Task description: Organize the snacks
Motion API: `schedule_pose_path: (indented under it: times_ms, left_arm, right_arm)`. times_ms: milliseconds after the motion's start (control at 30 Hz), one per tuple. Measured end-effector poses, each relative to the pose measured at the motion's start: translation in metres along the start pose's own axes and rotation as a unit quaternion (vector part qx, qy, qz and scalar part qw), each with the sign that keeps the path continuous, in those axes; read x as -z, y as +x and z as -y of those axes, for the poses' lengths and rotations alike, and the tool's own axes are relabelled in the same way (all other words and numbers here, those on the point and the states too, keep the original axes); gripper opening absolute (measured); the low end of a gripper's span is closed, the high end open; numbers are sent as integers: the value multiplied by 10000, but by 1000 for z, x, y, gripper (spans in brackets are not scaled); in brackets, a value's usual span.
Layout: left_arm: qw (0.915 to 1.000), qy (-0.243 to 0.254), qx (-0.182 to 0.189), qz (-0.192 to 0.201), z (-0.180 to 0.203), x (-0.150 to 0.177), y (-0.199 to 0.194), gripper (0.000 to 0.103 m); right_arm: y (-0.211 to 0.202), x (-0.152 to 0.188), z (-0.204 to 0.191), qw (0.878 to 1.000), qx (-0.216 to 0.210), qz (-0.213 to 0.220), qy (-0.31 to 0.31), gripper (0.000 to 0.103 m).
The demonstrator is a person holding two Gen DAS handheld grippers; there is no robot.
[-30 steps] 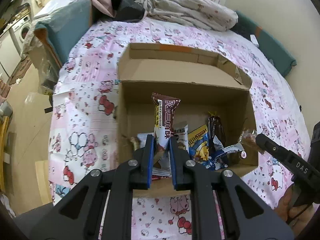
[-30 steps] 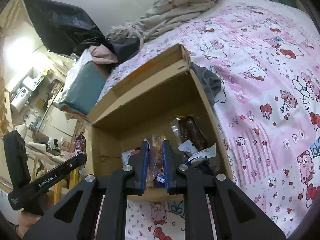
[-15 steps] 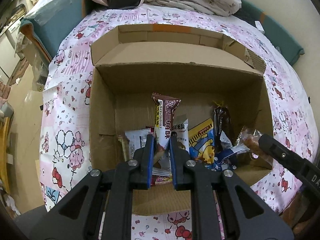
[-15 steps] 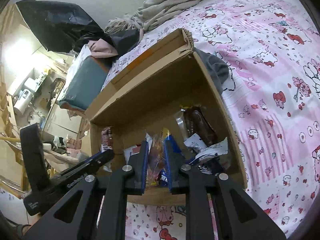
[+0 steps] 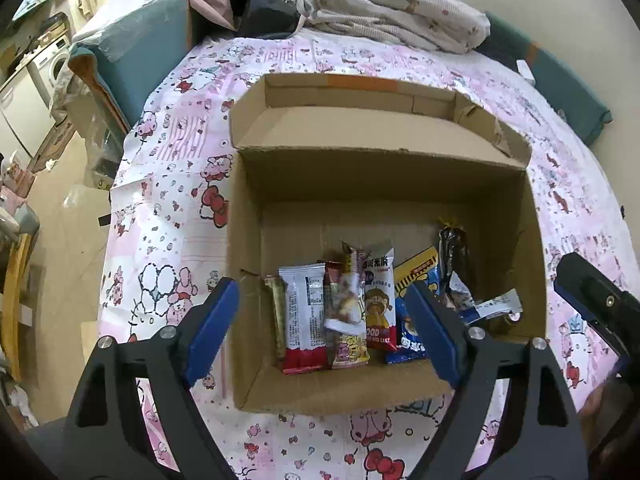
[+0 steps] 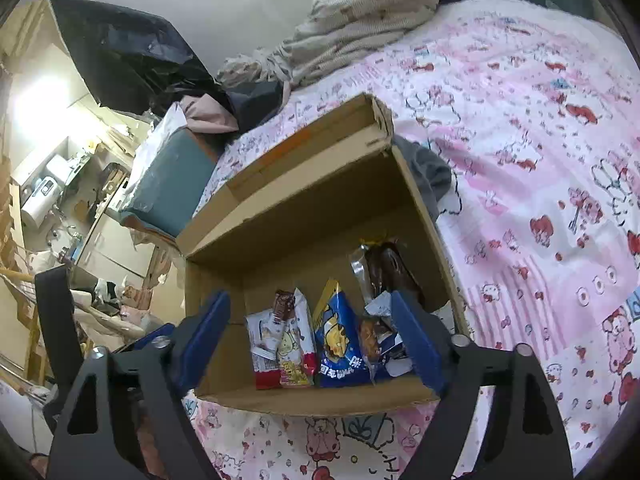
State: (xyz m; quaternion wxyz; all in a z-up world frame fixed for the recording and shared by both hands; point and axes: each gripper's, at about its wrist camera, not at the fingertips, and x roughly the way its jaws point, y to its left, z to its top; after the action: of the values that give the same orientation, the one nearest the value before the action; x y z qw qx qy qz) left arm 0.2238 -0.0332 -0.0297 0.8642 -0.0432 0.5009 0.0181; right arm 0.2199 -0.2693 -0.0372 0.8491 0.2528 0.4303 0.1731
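Left wrist view: the left gripper [image 5: 324,336] is opening, nothing pinched; snack packets [image 5: 344,312] stand beyond its fingers inside the cardboard box [image 5: 380,176].

Right wrist view: the right gripper [image 6: 312,344] is opening too, empty (packets boxed, apparently near done).

Cardboard box [image 5: 384,184], flaps open, sits on bed w/ pink cartoon sheet [image 5: 168,160]. Snack packets [image 5: 352,312] bunched along near wall inside: white-red packet [image 5: 304,316] at left, blue-yellow bag [image 6: 340,340] centre, dark wrapped cake [image 6: 384,268] leaning at right wall. Far half of box floor bare.
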Motion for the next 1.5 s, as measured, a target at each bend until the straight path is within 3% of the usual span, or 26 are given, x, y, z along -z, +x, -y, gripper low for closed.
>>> schedule_pose_path:
  times_ms: [167, 300, 667, 1000, 1133, 1500]
  left_arm:
    - [9987, -22, -113, 490, -14, 5, -29, 83]
    - [9961, -32, -233, 845, -25, 16, -53, 83]
    - [9909, -41, -47, 1345, -47, 50, -101, 83]
    - [9907, -64, -4, 1358, -51, 81, -113, 84]
    - [9884, -154, 34, 1512, -54, 92, -116, 103]
    - [9904, -266, 21, 1360, -60, 96, -95, 103]
  right_arm:
    - [-16, 5, -3, 9998, 89, 157, -89, 99]
    - [-31, 15, -11, 9989, 186, 233, -365, 100]
    - [-70, 47, -40, 9911, 461, 567, -1109, 102]
    - [-92, 78, -56, 9842, 670, 833, -1414, 103]
    - [-91, 86, -55, 9839, 774, 808, -1396, 103]
    - [-68, 93, -61, 9756, 1224, 892, -1587, 103]
